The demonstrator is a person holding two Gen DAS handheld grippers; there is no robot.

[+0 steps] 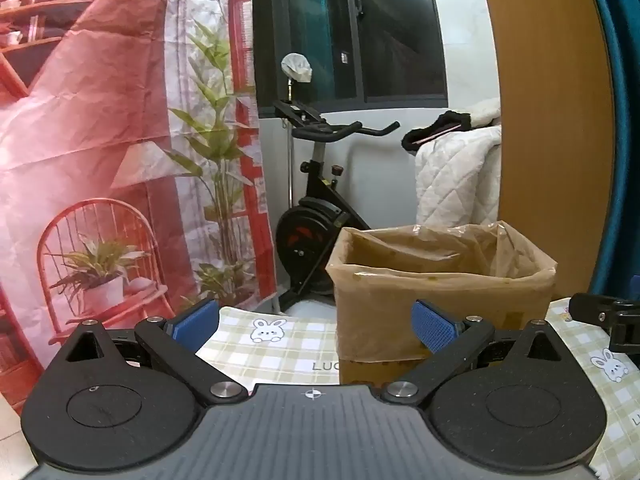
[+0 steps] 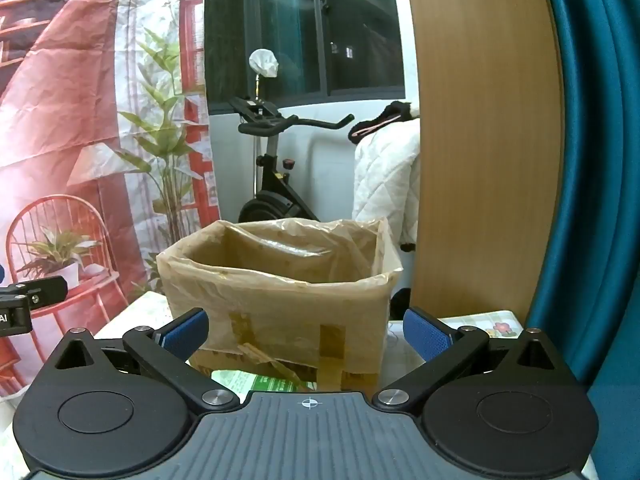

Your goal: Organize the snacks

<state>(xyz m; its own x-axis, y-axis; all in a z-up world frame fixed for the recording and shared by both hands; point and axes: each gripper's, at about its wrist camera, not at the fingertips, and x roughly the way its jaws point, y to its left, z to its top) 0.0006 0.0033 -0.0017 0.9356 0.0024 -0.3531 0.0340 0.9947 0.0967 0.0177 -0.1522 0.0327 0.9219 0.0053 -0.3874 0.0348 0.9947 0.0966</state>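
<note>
— Left gripper (image 1: 316,326): spread to full width, nothing held, tilted a little downward over the checked tablecloth (image 1: 280,344). Right gripper (image 2: 306,334): likewise wide apart and empty.

— Position of the task items?

— Lined cardboard box (image 2: 280,300) standing upright on the table, straight ahead of the right gripper, ahead and to the right of the left. Plastic liner (image 2: 304,248) folded over the rim, top open. Only one snack candidate seen: green-and-white packet (image 2: 256,384) lying flat just before the box, mostly hidden below the right gripper body. Contents of the box not visible.

— Recommended handling?

— Judged as the opening step, no pick yet made. Advise lowering the right gripper onto the packet, closing across its narrow side, lifting clear of the rim before release. Care advised near the loose liner. Left gripper best kept beside the box for steadying.
</note>
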